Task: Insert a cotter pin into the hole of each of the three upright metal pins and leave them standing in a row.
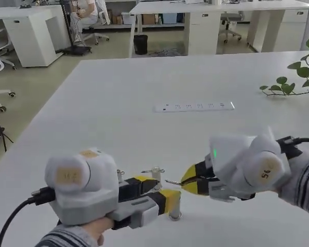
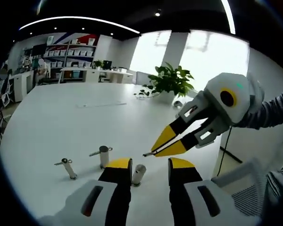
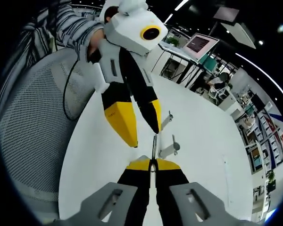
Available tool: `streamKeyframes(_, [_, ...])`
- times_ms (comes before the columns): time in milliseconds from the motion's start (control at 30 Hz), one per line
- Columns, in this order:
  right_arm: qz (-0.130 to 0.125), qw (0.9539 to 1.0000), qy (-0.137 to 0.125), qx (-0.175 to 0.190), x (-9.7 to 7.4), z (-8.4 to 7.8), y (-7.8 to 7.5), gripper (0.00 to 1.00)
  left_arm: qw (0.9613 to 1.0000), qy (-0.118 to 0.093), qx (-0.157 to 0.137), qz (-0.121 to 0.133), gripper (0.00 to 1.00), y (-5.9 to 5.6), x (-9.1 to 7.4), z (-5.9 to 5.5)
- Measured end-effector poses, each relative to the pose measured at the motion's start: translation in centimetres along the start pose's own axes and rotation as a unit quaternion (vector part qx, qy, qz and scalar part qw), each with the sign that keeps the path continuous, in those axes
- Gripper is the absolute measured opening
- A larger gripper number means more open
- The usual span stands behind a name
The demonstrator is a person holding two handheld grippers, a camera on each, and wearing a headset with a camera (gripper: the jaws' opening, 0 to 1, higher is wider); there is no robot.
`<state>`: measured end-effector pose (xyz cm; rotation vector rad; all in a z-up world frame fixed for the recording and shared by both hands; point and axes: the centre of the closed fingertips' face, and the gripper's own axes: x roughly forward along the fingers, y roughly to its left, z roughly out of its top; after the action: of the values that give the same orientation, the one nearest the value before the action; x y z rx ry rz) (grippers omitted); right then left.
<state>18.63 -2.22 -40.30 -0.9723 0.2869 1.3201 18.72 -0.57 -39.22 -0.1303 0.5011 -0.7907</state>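
1. Writing first, and there's not much. The left gripper [image 1: 170,191] has a round yellowish sticker on its white back, too blurred to read. The right gripper [image 1: 185,181] has one that looks like "56", but I wouldn't swear to it.
2. In the left gripper view, the first metal pin [image 2: 68,168] sits at 8 o'clock with the second metal pin [image 2: 104,156] just beside it. Both stand on the desk with fitted cotters [image 2: 93,153] through their tops. The third metal pin [image 2: 138,174] stands upright between the left gripper's spread fingers [image 2: 118,165], close to the left one. Can't tell if it's touching.
3. The right gripper's fingers are pressed together, pinching the loose cotter pin [image 1: 172,182]. In the head view its long axis lies about level, free end aimed at 9 o'clock toward the left gripper. In the right gripper view it runs straight out to 12 o'clock.
4. The surface is a plain white desk [image 1: 118,113]. A white power strip [image 1: 194,106] lies at 12 o'clock from the grippers and a leafy plant [image 1: 293,82] at 2 o'clock. Behind is an open office with more white desks, wheeled chairs [image 1: 0,51], a black bin [image 1: 140,44] and a seated person [image 1: 85,15].
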Motion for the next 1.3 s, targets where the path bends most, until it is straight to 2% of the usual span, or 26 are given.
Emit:
streamKeyframes(167, [-0.002, 0.9999, -0.008, -0.013, -0.1, 0.6, 0.3, 0.0, 0.9992, -0.006, -0.038, -0.008, 0.18, -0.1, 0.2, 0.1])
streamKeyframes(233, [-0.005, 0.9998, -0.011, -0.016, -0.1, 0.7, 0.3, 0.0, 0.9979, -0.011, -0.062, -0.013, 0.18, -0.2, 0.2, 0.1])
streamKeyframes(333, [-0.006, 0.9997, -0.012, -0.018, -0.2, 0.9, 0.5, 0.0, 0.9964, -0.021, -0.079, -0.02, 0.11, -0.3, 0.2, 0.2])
streamKeyframes(400, [-0.006, 0.9997, -0.012, -0.02, -0.2, 1.0, 0.6, 0.0, 0.9949, -0.027, -0.094, -0.023, 0.1, -0.4, 0.1, 0.3])
streamKeyframes(533, [-0.01, 0.9996, -0.013, -0.022, -0.2, 1.2, 0.6, 0.0, 0.9941, -0.029, -0.1, -0.028, 0.02, -0.6, 0.1, 0.5])
streamKeyframes(667, [-0.014, 0.9995, -0.016, -0.023, -0.3, 1.5, 0.5, 0.0, 0.9929, -0.033, -0.11, -0.032, 0.0, -0.6, 0.1, 0.5])
streamKeyframes(800, [-0.015, 0.9996, -0.016, -0.019, -0.4, 1.5, 0.5, 0.0, 0.9936, -0.037, -0.1, -0.037, 0.0, -0.8, 0.1, 0.6])
streamKeyframes(900, [-0.018, 0.9996, -0.02, -0.007, -0.5, 1.5, 0.4, 0.0, 0.9956, -0.047, -0.071, -0.038, 0.0, -0.9, 0.1, 0.8])
streamKeyframes(1033, [-0.012, 0.9995, -0.024, 0.016, -0.6, 1.2, 0.3, 0.0, 0.996, -0.049, -0.055, -0.049, 0.0, -1.2, -0.1, 1.0])
streamKeyframes(1067, [-0.007, 0.9994, -0.024, 0.025, -0.6, 1.1, 0.4, 0.0, 0.9963, -0.049, -0.047, -0.053, 0.0, -1.3, -0.1, 1.0])
streamKeyframes(1100, [-0.004, 0.9989, -0.027, 0.039, -0.6, 1.0, 0.4, 0.0, 0.9969, -0.045, -0.023, -0.061, 0.0, -1.5, -0.2, 0.9])
streamKeyframes(1200, [0.003, 0.9972, -0.038, 0.065, -0.7, 0.9, 0.6, 0.03, 0.9972, -0.03, 0.024, -0.063, 0.0, -1.8, -0.4, 0.5])
streamKeyframes(1300, [0.014, 0.9956, -0.043, 0.082, -0.8, 0.8, 0.9, 0.03, 0.9963, -0.029, 0.039, -0.071, 0.0, -2.0, -0.4, 0.4])
